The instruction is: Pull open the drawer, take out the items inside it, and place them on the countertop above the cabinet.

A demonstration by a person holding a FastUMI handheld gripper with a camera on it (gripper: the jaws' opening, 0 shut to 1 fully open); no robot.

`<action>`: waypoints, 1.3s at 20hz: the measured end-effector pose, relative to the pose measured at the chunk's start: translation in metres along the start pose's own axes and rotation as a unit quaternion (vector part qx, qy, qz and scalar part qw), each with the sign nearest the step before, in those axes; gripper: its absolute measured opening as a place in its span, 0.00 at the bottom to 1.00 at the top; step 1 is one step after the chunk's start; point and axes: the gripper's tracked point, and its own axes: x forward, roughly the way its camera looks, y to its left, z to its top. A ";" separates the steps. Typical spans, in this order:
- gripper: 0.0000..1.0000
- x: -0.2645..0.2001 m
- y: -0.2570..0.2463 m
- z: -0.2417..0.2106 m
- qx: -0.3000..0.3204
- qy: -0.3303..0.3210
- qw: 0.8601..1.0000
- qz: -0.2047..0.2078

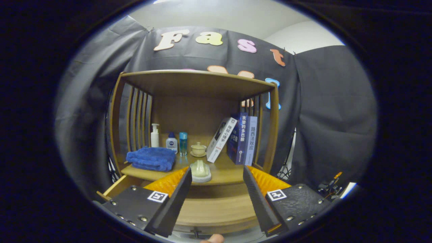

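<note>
Gripper (217, 189) spread wide, holding nothing. Drawer (216, 209) pulled open below — contents possibly hidden. Small cup (200, 170) on countertop (229, 172), just beyond the fingers.

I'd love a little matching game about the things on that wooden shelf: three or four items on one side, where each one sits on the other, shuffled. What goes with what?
Items:
1. Towel
2. Books
3. Pump bottle
4. Pale dish

Places:
A. Back corner, behind the towel
B. Front edge of the shelf, just ahead of the open claw
C. Beside the slatted side, near the lidded cup
D. Folded on the shelf, in front of the bottles

Pairs: 1-D, 2-C, 3-A, 4-B
</note>
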 end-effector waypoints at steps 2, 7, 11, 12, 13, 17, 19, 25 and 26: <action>0.91 -0.014 0.003 -0.015 0.010 -0.003 1.000 0.006; 0.91 -0.038 0.008 -0.078 0.010 0.035 0.999 0.018; 0.91 -0.046 0.024 -0.119 0.015 0.062 0.997 0.048; 0.91 -0.047 0.026 -0.127 0.019 0.072 0.996 0.050; 0.91 -0.046 0.027 -0.135 0.022 0.078 0.995 0.051; 0.92 -0.041 0.034 -0.161 0.029 0.106 0.992 0.067; 0.92 -0.040 0.035 -0.159 0.040 0.092 0.992 0.076; 0.91 -0.039 0.032 -0.156 0.054 0.081 0.992 0.079; 0.91 -0.038 0.032 -0.156 0.059 0.082 0.992 0.079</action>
